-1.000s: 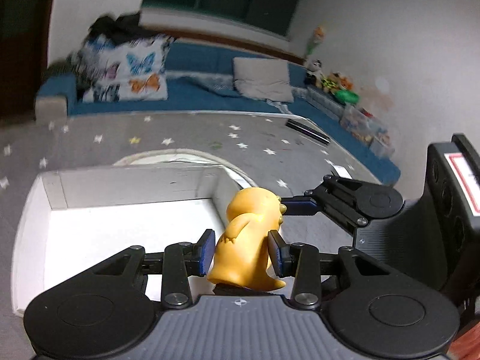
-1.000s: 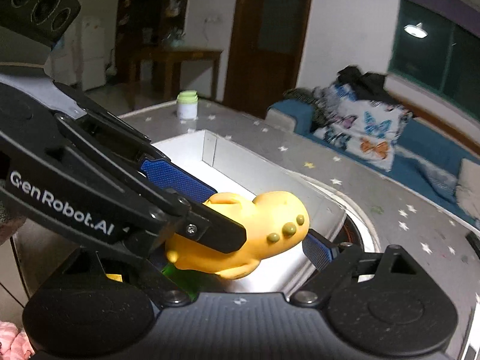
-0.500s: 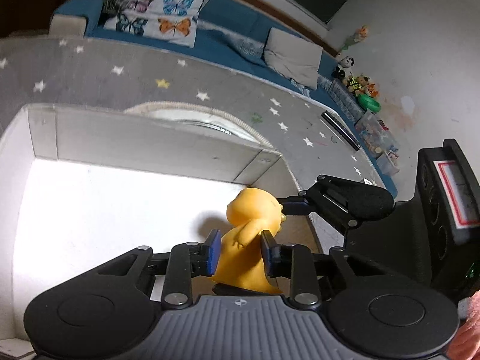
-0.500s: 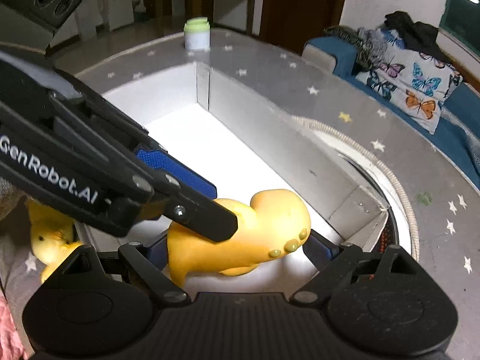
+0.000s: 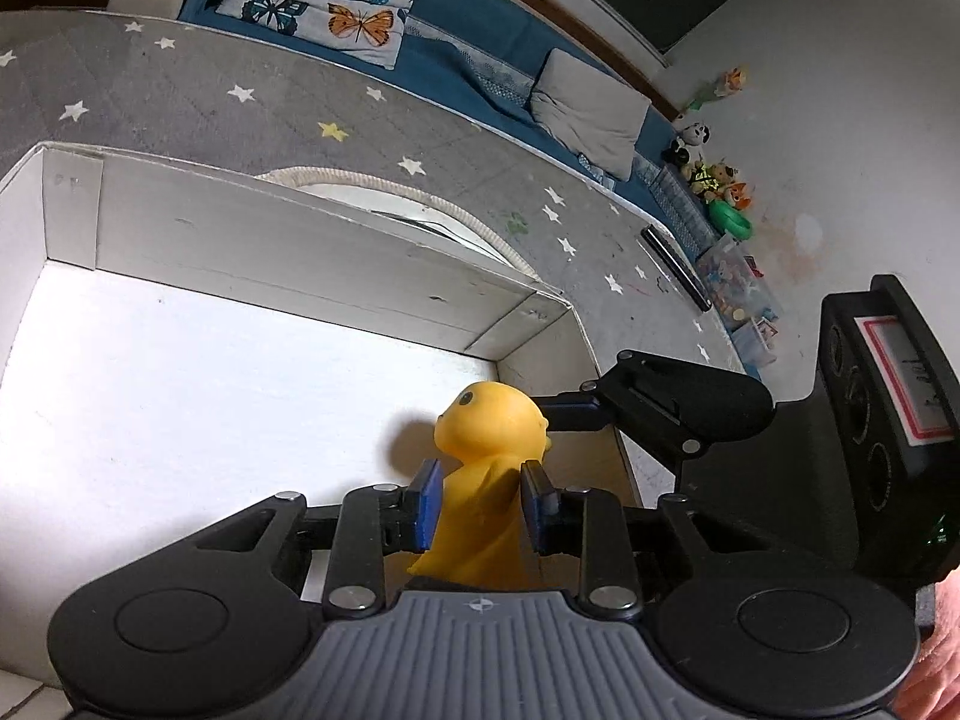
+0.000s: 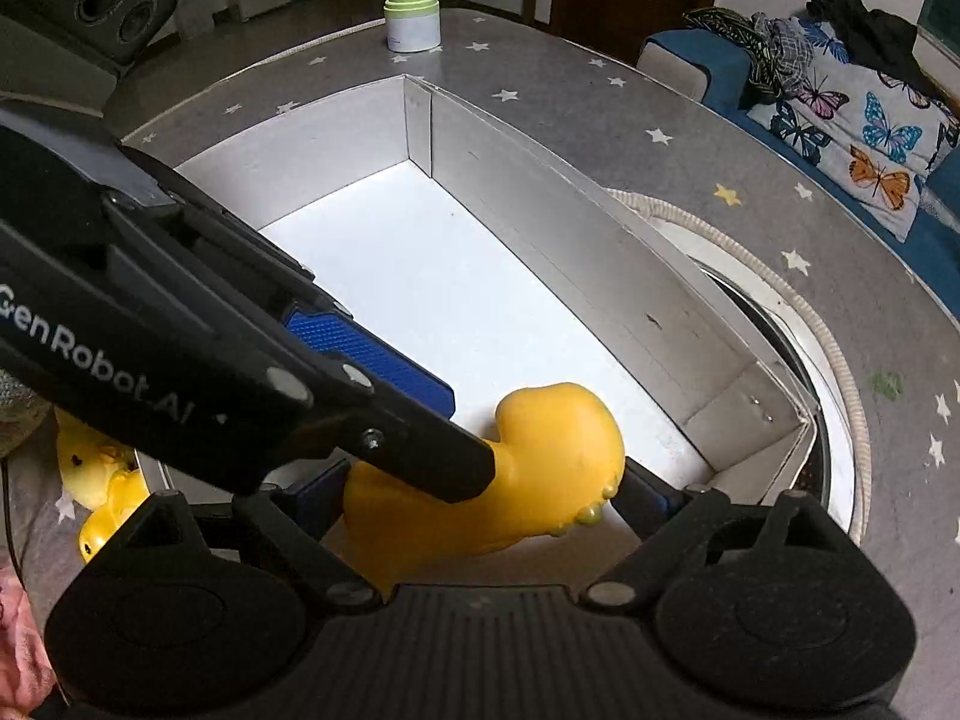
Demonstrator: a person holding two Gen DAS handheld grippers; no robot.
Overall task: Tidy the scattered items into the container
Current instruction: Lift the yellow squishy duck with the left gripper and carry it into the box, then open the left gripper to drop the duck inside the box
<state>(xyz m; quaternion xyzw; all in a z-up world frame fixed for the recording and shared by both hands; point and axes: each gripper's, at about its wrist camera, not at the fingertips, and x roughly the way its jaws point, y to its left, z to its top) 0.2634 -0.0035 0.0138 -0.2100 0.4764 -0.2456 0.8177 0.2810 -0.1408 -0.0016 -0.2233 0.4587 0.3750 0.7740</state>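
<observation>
Left gripper (image 5: 480, 504): fingers clamped on yellow rubber toy (image 5: 486, 468).
Right gripper (image 6: 480, 498): fingers apart, flanking toy.
Advice: lower inside white box (image 5: 300, 240), then release.

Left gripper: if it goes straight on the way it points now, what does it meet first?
Likely the white floor of the box. The left gripper, shut on the yellow toy, angles down into it near the far right corner; depth is unclear, so the far wall could come first.
</observation>
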